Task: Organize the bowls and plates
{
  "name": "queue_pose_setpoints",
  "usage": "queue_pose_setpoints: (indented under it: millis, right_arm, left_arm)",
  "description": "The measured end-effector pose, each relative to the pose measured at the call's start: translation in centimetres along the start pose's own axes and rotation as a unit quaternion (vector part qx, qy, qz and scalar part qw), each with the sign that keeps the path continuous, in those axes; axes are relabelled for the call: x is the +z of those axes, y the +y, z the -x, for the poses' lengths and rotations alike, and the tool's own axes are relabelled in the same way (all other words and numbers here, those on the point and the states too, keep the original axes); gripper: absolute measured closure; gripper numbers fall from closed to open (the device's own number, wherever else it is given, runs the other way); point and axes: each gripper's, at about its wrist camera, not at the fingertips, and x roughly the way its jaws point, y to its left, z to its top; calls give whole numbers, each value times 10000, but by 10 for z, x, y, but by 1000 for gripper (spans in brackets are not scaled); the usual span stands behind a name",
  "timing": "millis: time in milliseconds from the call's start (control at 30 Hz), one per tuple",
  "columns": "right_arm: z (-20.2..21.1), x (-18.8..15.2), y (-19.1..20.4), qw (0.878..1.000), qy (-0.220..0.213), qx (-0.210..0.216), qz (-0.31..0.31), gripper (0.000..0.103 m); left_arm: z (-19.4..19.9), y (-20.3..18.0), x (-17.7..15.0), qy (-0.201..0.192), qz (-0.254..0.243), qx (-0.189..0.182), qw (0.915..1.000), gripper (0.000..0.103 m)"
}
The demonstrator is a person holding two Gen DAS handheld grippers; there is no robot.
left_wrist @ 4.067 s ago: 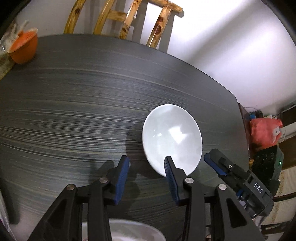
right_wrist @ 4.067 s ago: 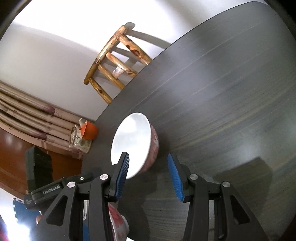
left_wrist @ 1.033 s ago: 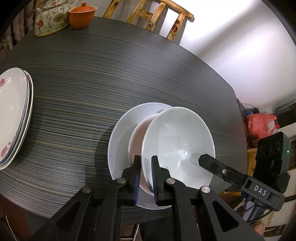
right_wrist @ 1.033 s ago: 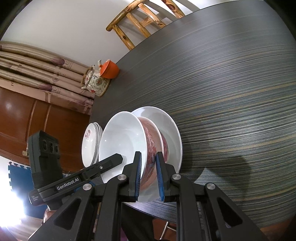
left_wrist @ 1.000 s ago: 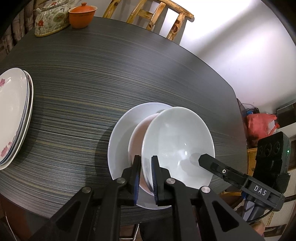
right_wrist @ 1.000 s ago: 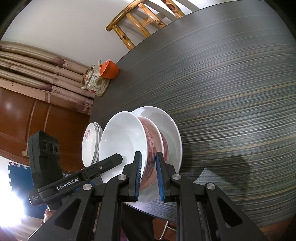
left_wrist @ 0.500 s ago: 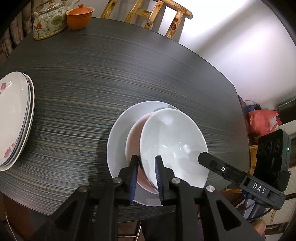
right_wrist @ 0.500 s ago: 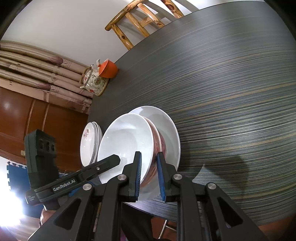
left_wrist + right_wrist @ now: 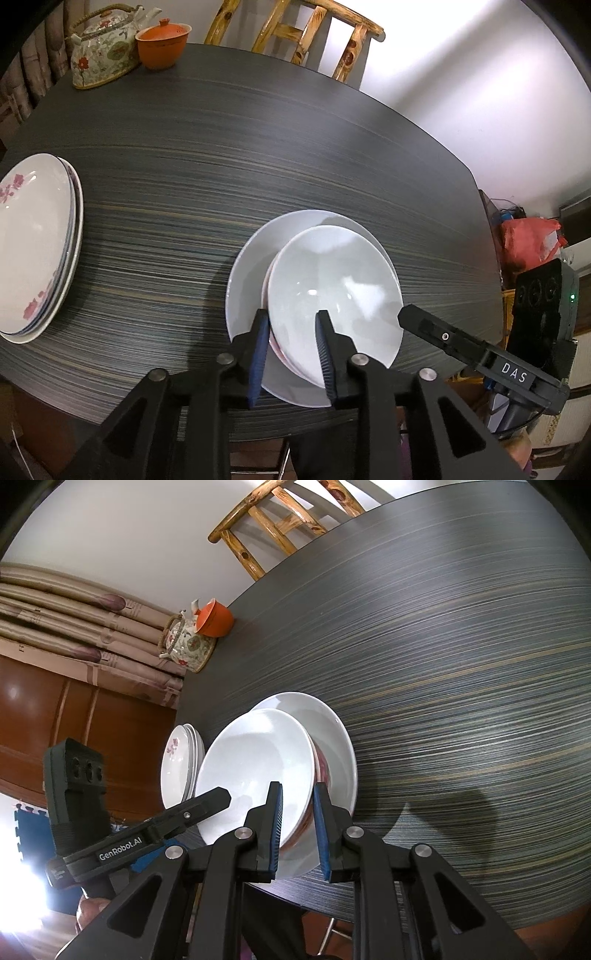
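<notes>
1. A big dark bench (image 9: 221,147) with thin stripes holds all the dishes.
2. A white bowl (image 9: 332,280) sits near the close edge of the bench. It rests inside a second bowl with a red pattern (image 9: 322,766) on its outside, and both sit on a wide white plate (image 9: 251,258).
3. The left claw (image 9: 291,336) points down at the near-left rim of the white bowl. Its two blue pads stand on either side of the rim, one outside and one inside.
4. The left claw is opening right now. There is a gap between its pads and the rim, so it no longer squeezes the bowl.
5. The right claw (image 9: 297,812) is at the near-right rim of the bowls. Its blue pads are close together, one inside the white bowl and one on the red outside.
6. The right claw looks almost closed and seems to pinch the two rims together.
7. A stack of plates with pink flowers (image 9: 33,243) lies at the left edge of the bench, well apart from the bowls.
8. At the far left of the bench stand a flowery teapot (image 9: 101,51) and an orange cup with a lid (image 9: 162,42), just beside each other.
9. A wooden chair (image 9: 295,33) stands behind the far side of the bench, by a white wall.
10. A red bag (image 9: 528,240) sits past the right end of the bench.
</notes>
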Motion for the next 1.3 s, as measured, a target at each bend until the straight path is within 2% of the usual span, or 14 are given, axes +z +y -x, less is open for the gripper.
queue_pose_setpoints:
  millis: [367, 533, 667, 767, 867, 1000, 1133, 1300]
  right_arm:
    - [7, 2, 2, 10000, -21, 54, 10, 85]
    - [11, 4, 3, 9999, -59, 49, 69, 85]
    - [15, 3, 3, 9998, -108, 170, 64, 78]
    - [22, 0, 4, 9995, -191, 219, 129, 76]
    - [31, -5, 11, 9983, -386, -16, 427, 74]
    - [41, -12, 23, 9924, -727, -408, 907, 56]
    - [45, -23, 32, 9834, -1006, -780, 1296, 51]
    - [48, -31, 31, 9790, -1238, -914, 1337, 50]
  left_arm:
    - [10, 0, -3, -192, -149, 94, 9997, 77]
    - [16, -5, -8, -382, -368, 287, 9982, 76]
    - [22, -4, -14, -614, -610, 535, 9948, 75]
    - [25, -4, -20, -801, -777, 792, 9906, 72]
    - [27, -2, -26, -946, -899, 1012, 9863, 71]
    - [25, -1, -34, -1059, -1019, 1259, 9811, 71]
    - [22, -1, -40, -1140, -1127, 1448, 9764, 70]
    - [24, -1, -45, -1280, -1274, 1591, 9706, 70]
